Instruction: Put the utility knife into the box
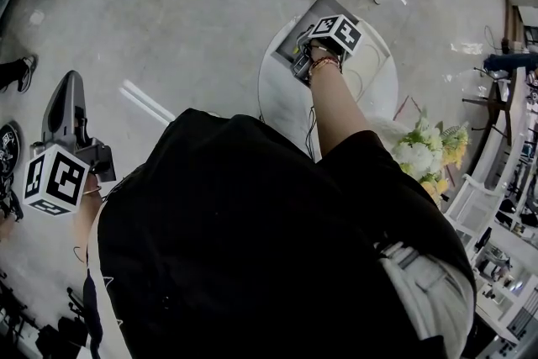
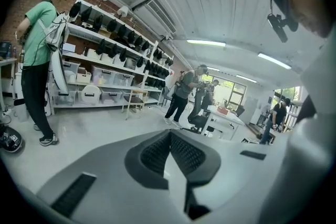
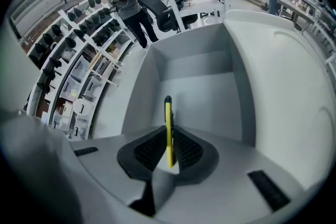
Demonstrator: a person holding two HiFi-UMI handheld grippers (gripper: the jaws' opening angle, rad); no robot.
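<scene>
**Left side.** The left gripper (image 1: 73, 81), a dark grey two-jaw tool with a black-and-white marker cube, is held out over the pale polished floor (image 1: 168, 21), well apart from the work area. In the left gripper view, the left gripper (image 2: 170, 135) has its ribbed black pads brought together, with nothing between them.

**Centre.** The person's black garment (image 1: 252, 240) fills the lower middle of the head view.

**Right side.** The right gripper (image 1: 303, 63) points steeply down over the round white table (image 1: 282, 101). On this table stands the open-topped grey box (image 1: 318, 11) with plain smooth walls.

**Task item.** In the right gripper view, the right gripper (image 3: 168, 139) is clamped on the slim yellow utility knife (image 3: 168, 123)
- The utility knife is seen edge-on as a narrow yellow strip with a black far end
- It lies along the line of the jaws, its near part pinched between the ribbed pads and its black end projecting beyond them
- The projecting end hangs over the open interior of the box (image 3: 194, 68), in front of the far wall
- Contact between the knife and the box floor cannot be determined

**Far right.** A bunch of white and yellow flowers (image 1: 429, 149) sits beyond the table edge
</scene>
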